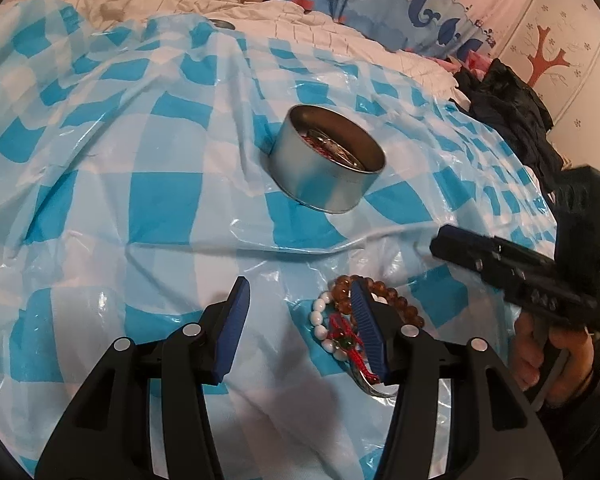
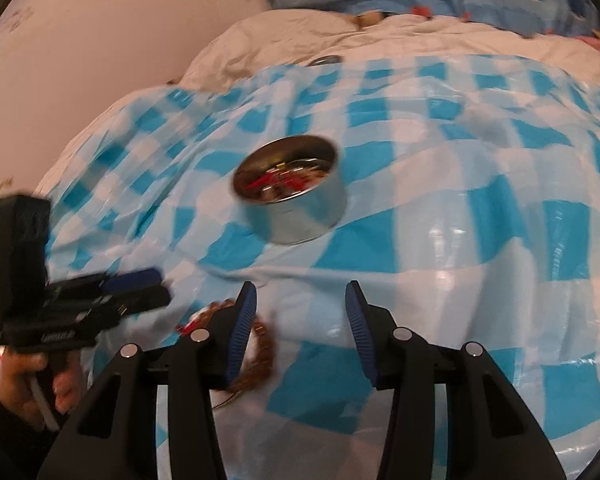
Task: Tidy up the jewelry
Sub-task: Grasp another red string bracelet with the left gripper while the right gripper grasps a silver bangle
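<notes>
Bracelets (image 1: 340, 320) beside tin (image 1: 326, 160), cloth (image 1: 140, 200) around

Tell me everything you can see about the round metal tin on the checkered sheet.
The tin is a low, round, silvery can with plain shiny walls and no lid on it. It sits open side up, slightly tilted, sunk a little into the blue-and-white checkered plastic sheet spread over the bed. Inside lie jewelry pieces, red and metallic, too blurred to name. Neither gripper touches it; the loose bracelets lie apart from it, nearer the cameras.
</notes>
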A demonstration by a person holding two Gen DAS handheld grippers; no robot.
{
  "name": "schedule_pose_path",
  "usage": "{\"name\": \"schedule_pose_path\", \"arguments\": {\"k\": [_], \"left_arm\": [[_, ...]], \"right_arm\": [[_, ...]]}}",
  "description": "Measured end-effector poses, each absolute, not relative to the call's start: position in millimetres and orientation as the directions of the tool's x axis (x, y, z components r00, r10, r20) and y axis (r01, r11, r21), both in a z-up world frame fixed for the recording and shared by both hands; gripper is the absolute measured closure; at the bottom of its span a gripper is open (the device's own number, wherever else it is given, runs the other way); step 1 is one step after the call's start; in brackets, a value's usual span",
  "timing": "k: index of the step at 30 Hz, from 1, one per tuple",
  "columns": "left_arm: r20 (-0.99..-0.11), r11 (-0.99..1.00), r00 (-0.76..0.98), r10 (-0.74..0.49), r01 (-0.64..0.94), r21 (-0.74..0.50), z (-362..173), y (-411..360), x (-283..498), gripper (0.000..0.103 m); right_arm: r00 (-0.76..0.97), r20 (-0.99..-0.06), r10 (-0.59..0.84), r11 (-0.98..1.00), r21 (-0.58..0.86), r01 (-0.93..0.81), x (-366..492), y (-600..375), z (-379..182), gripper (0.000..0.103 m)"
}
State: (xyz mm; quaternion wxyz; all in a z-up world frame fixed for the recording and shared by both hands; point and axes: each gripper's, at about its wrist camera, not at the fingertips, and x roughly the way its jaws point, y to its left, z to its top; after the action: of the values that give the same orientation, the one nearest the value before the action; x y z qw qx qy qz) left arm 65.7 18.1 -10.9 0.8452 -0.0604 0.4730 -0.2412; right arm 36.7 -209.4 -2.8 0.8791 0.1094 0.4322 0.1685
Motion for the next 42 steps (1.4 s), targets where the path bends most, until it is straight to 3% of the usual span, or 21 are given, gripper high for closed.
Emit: {"name": "schedule_pose_path", "arguments": {"k": [5,9,17,19,22,30,33,35,38,42], "left_arm": [[-0.759,0.819,0.382,-0.527,0.465,-0.335,-8.5,9.6,54.4,0.054],[-0.754,0.775,0.379,-0.537,0.575,-0.262,-7.5,-6.4,33.4,0.054],[-0.772,0.769,0.360,-0.524,0.590,-0.247,-22.3,-20.5,30.3,0.054],[-0.778,0.774,0.368,-0.509,0.591,-0.227,-24.4,-20.6,28.4,0.078],[-0.778,0.777,0.375,-0.503,0.590,-0.218,-21.4,-16.3,29.3,0.095],[-0.726,0.813,0.439,-0.529,0.506,-0.287,0.7,25.1,44.5,0.096],[-0.729,0.834,0.457,-0.510,0.470,-0.289,1.3,33.9,49.9,0.096],[-0.740,0.844,0.454,-0.497,0.452,-0.289,-1.6,35.4,53.0,0.096],[-0.746,0.846,0.448,-0.493,0.449,-0.289,-3.3,34.3,54.3,0.096],[-0.749,0.843,0.446,-0.491,0.461,-0.278,-3.4,30.4,52.3,0.096]], "right_arm": [[0.517,-0.764,0.386,0.917,0.259,-0.302,31.2,-180.4,-8.0,0.057],[0.523,-0.792,0.316,0.931,0.154,-0.329,27.1,-167.8,-12.6,0.048],[0.511,-0.817,0.266,0.944,0.113,-0.310,30.0,-170.3,-20.9,0.045],[0.508,-0.830,0.229,0.949,0.074,-0.306,30.6,-169.0,-24.4,0.042],[0.516,-0.840,0.167,0.955,0.007,-0.298,30.9,-167.3,-27.8,0.036],[0.527,-0.833,0.169,0.959,0.015,-0.283,30.4,-173.4,-23.4,0.033],[0.518,-0.794,0.319,0.925,0.141,-0.353,23.9,-173.6,-3.9,0.033],[0.470,-0.762,0.446,0.858,0.214,-0.466,12.6,-164.1,6.6,0.036],[0.391,-0.750,0.533,0.761,0.223,-0.609,-5.4,-139.3,12.8,0.050],[0.316,-0.790,0.525,0.717,0.211,-0.664,-11.8,-115.8,-1.5,0.067]]}}
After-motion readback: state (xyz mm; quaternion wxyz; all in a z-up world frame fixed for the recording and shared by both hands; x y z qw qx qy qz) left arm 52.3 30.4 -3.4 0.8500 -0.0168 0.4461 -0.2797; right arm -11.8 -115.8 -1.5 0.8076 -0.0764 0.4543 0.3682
